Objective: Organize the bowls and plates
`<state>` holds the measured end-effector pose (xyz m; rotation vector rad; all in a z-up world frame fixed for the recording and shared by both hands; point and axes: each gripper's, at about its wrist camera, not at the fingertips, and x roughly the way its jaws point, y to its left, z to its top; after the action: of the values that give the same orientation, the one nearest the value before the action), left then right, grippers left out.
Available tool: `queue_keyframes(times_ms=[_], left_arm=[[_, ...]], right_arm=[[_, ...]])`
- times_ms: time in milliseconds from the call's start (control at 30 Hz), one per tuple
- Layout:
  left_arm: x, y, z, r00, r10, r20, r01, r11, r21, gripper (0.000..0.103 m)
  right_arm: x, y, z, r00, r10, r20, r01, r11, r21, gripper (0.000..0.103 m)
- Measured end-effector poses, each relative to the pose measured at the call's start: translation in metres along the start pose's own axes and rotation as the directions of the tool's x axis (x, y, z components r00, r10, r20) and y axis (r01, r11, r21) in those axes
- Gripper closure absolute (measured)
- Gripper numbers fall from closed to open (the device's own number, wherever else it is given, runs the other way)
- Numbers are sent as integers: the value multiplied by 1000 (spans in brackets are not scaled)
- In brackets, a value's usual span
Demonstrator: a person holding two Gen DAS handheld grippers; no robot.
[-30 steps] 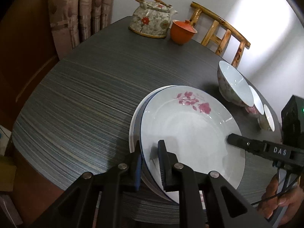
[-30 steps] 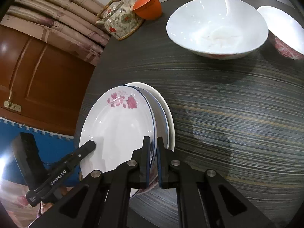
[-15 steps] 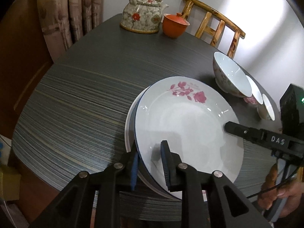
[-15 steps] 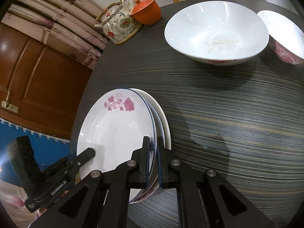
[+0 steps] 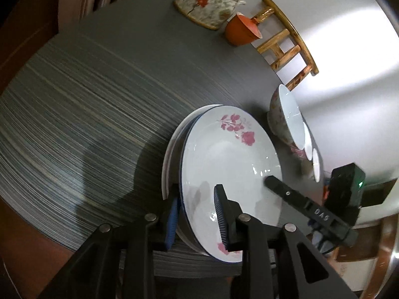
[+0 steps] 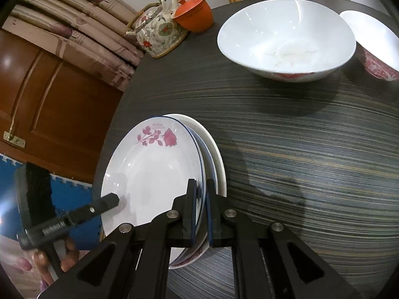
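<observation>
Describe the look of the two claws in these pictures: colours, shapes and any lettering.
Both are black, angular two-finger frames with silver rivets and cut-out struts. The left claw has ribbed pads, one with a blue edge. The right claw has flat pads, one blue. From the left view, white letters "DAS" mark the right one, beside a green light.

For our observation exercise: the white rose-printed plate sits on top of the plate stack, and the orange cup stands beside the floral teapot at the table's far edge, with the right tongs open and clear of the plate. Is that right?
One error: the right tongs are shut on the white rose-printed plate's rim, as the right wrist view shows. The orange cup does stand beside the floral teapot.
</observation>
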<state>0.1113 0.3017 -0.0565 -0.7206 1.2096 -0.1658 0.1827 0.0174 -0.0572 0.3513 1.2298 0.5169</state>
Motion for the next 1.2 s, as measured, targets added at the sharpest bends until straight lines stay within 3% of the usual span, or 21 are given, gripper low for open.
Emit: queue_keyframes(times_ms=[400,567,767,1033,1200], left_arm=[[8,-24,15,981,152,-123,-142,986,84,76],[10,-23,21,975,151,-164,-140,987,80,75],[13,-26,28,958,201,-206,-185,978,96,75],[22,-42,32,912,319,-259,-294,947,133,75],[32,-64,28,863,430,-265,-377,898,228,75]], right_arm=[[1,1,-1,1000,11,-3,-11,1000,-2,96],[0,0,0,1000,20,-5,-20,1000,0,96],[-1,3,0,1000,12,-2,-12,1000,-11,96],[-2,5,2,1000,-3,0,3,1000,-31,95],[-3,2,4,1000,6,-1,-6,1000,-29,96]])
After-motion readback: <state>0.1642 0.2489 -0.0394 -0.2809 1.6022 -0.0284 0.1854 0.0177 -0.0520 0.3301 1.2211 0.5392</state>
